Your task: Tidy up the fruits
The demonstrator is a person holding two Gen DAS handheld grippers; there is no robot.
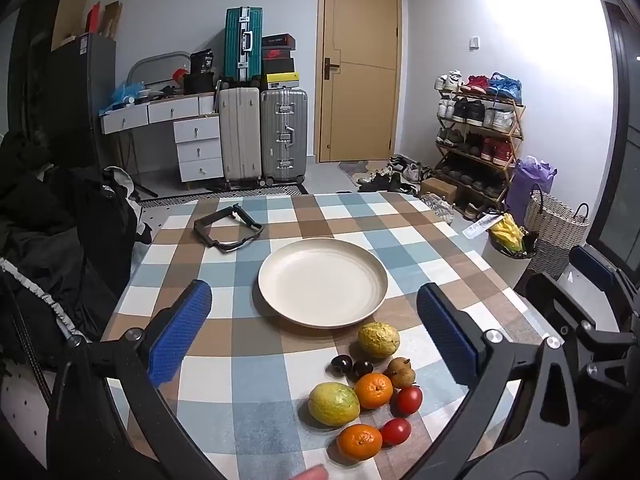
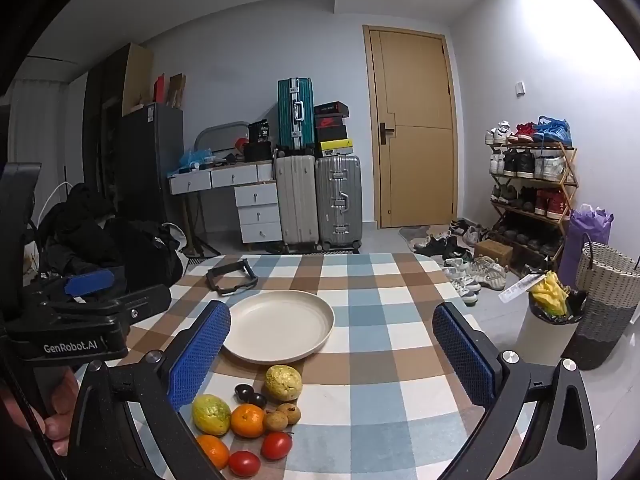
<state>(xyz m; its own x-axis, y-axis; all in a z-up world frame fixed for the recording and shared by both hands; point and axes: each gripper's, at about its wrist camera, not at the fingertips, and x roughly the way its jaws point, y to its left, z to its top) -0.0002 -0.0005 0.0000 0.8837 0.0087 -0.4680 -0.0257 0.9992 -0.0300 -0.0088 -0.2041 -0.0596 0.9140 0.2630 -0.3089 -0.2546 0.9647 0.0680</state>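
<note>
An empty cream plate (image 1: 322, 282) sits mid-table; it also shows in the right wrist view (image 2: 280, 326). Just in front of it lies a cluster of fruit: two yellow-green guavas (image 1: 378, 338) (image 1: 333, 403), two oranges (image 1: 373, 390) (image 1: 359, 441), two red tomatoes (image 1: 409, 399) (image 1: 395, 431), dark cherries (image 1: 352, 365) and small brown longans (image 1: 398, 370). My left gripper (image 1: 316, 332) is open and empty, hovering over the table above the fruit. My right gripper (image 2: 332, 354) is open and empty, to the right of the fruit (image 2: 248, 420).
A black folding frame (image 1: 228, 227) lies at the table's far left. The checked tablecloth (image 1: 248, 360) covers the table. A dark pile of clothes (image 1: 60, 216) is left of the table; a bin (image 1: 508, 256) and woven basket (image 1: 556, 224) stand to the right.
</note>
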